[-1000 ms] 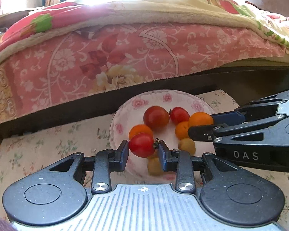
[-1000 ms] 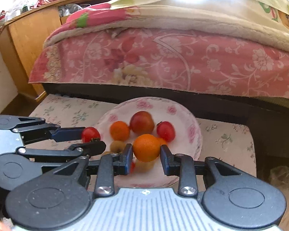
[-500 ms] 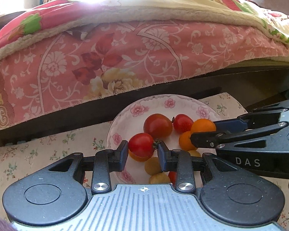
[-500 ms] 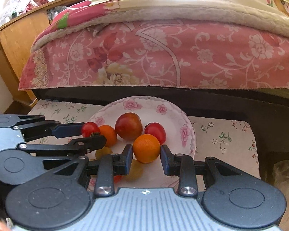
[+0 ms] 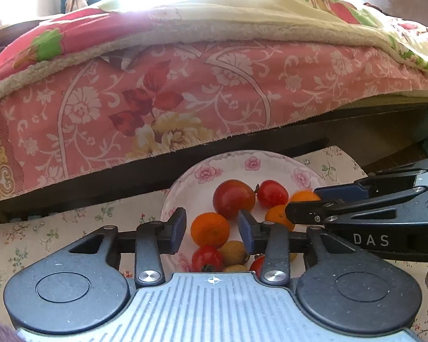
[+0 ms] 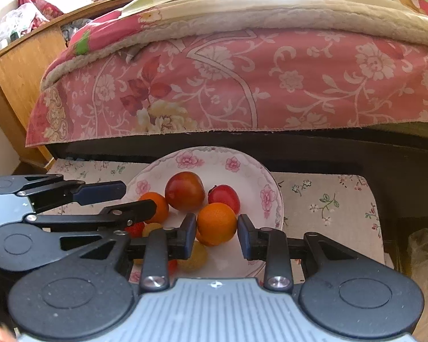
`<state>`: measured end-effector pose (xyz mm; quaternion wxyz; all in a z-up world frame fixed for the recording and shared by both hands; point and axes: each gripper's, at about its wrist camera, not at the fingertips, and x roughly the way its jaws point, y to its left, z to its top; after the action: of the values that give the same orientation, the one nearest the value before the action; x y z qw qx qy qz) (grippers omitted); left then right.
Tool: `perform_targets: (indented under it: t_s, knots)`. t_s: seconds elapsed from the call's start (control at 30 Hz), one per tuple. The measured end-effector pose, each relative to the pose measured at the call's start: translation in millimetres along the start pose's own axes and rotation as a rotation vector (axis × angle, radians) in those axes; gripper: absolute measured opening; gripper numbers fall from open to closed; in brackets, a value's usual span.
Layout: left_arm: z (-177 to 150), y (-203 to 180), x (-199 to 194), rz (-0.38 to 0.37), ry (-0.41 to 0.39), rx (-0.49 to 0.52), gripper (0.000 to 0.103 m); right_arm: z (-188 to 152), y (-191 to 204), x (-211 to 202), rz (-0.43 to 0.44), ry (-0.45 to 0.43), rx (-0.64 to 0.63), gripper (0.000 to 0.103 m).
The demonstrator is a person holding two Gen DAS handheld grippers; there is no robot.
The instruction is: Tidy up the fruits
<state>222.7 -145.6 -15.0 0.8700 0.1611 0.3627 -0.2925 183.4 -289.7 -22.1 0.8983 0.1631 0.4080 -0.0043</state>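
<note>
Here, floral plate [image 6: 271,196] heaped with tomatoes and oranges, left gripper [image 5: 211,229] jaws just opened, empty, right gripper [image 6: 216,232] jaws clamping an orange [image 6: 216,223].

The low table [image 6: 328,199] in front of me was covered with a pale cloth [image 5: 57,236] printed with small flowers, and the cloth reached its edges on both sides. A white plate [image 6: 268,196] with pink blossoms around the rim sat directly on the cloth, near the far edge, close to the bed. Behind the table stood the bed [image 6: 299,139], its dark frame showing below; a pink flowered cover [image 5: 214,85] lay on it and hung over the side.
</note>
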Motion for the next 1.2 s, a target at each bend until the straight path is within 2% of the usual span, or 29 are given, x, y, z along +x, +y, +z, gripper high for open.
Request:
perform_targets:
  t_s: [0.17, 0.23, 0.47, 0.8, 1.2]
  knots:
    - [1.8, 1.6, -8.4, 0.016, -0.013, 0.007, 0.053, 1.9, -0.8, -5.2, 0.001, -0.014, 0.010, 0.037]
    - [0.8, 3.0, -12.2, 0.024, -0.016, 0.007, 0.059, 2.2, -1.0, -8.6, -0.006, -0.023, 0.012, 0.037]
    - [-9.4, 9.1, -33.9, 0.060, -0.007, -0.029, 0.067, -4.4, 4.7, -20.9, -0.048, -0.017, 0.003, 0.038]
    - [-33.9, -4.4, -91.4, 0.108, -0.027, -0.055, 0.087, -42.3, 33.8, -76.2, -0.070, -0.044, 0.008, 0.042]
    - [-72.0, -22.1, -145.9, 0.177, -0.052, -0.076, 0.103, -84.7, 51.5, -136.3, -0.103, -0.100, 0.022, 0.043]
